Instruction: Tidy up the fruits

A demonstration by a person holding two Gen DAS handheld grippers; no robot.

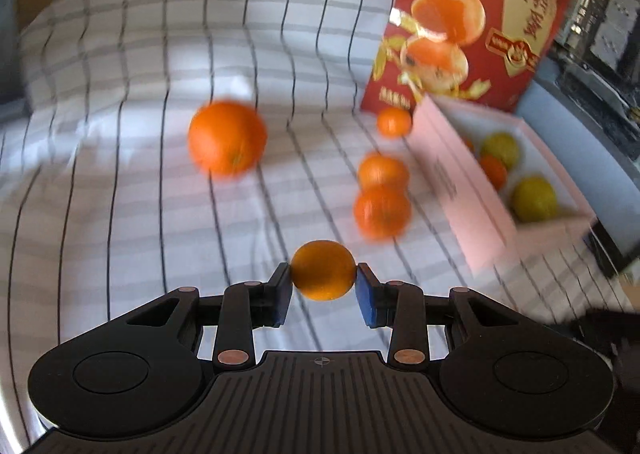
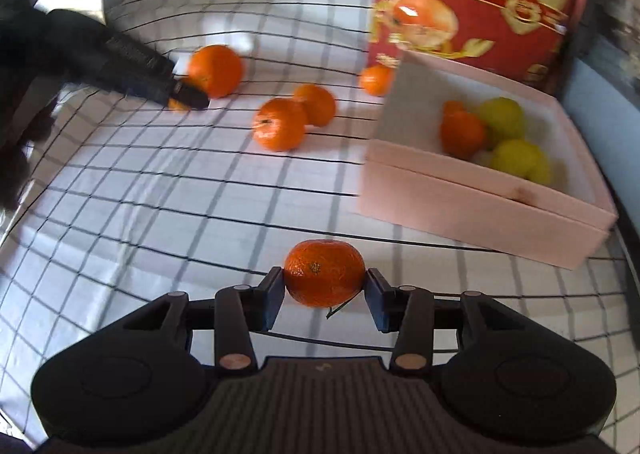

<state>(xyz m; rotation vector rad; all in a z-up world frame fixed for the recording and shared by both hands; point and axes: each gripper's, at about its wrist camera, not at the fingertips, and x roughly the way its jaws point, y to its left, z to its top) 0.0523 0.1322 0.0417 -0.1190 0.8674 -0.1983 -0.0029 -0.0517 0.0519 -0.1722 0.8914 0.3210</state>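
My left gripper (image 1: 323, 274) is shut on a small orange (image 1: 323, 269) above the checked cloth. My right gripper (image 2: 325, 281) is shut on a mandarin (image 2: 324, 272) above the cloth. A pink box (image 2: 472, 210) at the right holds an orange fruit (image 2: 462, 132) and yellow-green fruits (image 2: 514, 156); it also shows in the left wrist view (image 1: 452, 174). Loose on the cloth are a big orange (image 1: 227, 138), two touching mandarins (image 1: 382, 210) and a small one (image 1: 394, 121) by the box. The left gripper shows in the right wrist view (image 2: 188, 98) beside the big orange (image 2: 216, 70).
A red printed orange carton (image 1: 480, 22) stands behind the pink box. The white cloth with dark grid lines (image 2: 160, 194) covers the surface. Dark furniture (image 1: 600, 54) lies at the far right.
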